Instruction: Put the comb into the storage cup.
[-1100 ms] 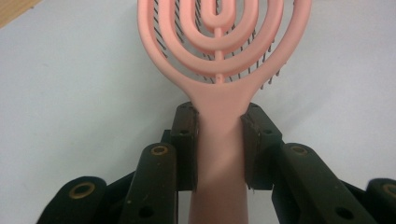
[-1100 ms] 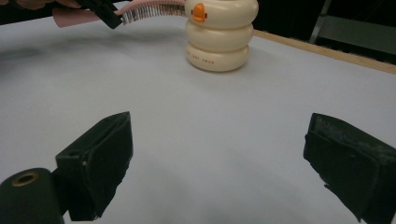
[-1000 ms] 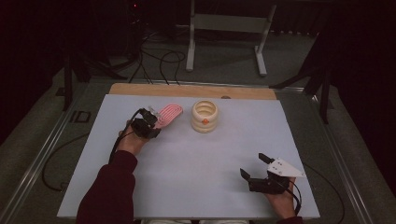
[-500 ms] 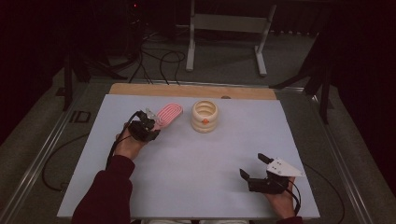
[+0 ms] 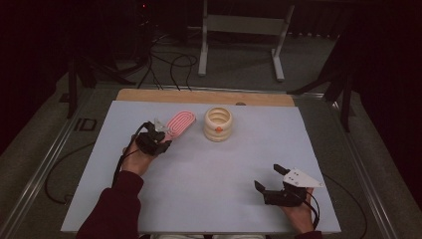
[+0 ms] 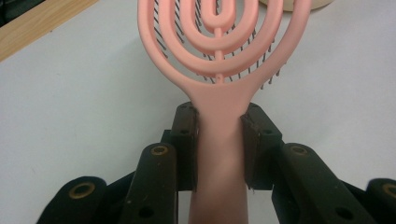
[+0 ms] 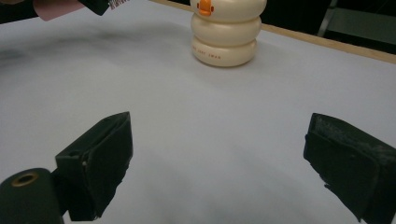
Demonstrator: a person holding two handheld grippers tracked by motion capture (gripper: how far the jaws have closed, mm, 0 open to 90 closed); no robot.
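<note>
Over toward the left edge of the white table (image 5: 199,184), nearer the far side, the left tool (image 5: 158,140) is closed on the handle of a pink hairbrush (image 5: 178,123). From the high view the brush is a small pink oval that points toward the far right, and its head ends just beside a cream ring-shaped container (image 5: 218,124). The left gripper view comes much closer: the two black jaws press on both sides of the hairbrush (image 6: 219,93) handle, the pink head is made of loops one inside another, and thin dark bristles show through the gaps. You cannot see those bristles from above.

Near the middle of the far edge stands the cream container. The high view looks down into its open top. The right gripper view shows its side instead, the container (image 7: 226,32) built of stacked round rings with an orange mark near the top.

By the near right corner, the right tool (image 5: 268,180) is open and holds nothing. In the right gripper view its jaws stand wide apart over bare table (image 7: 210,140).
</note>
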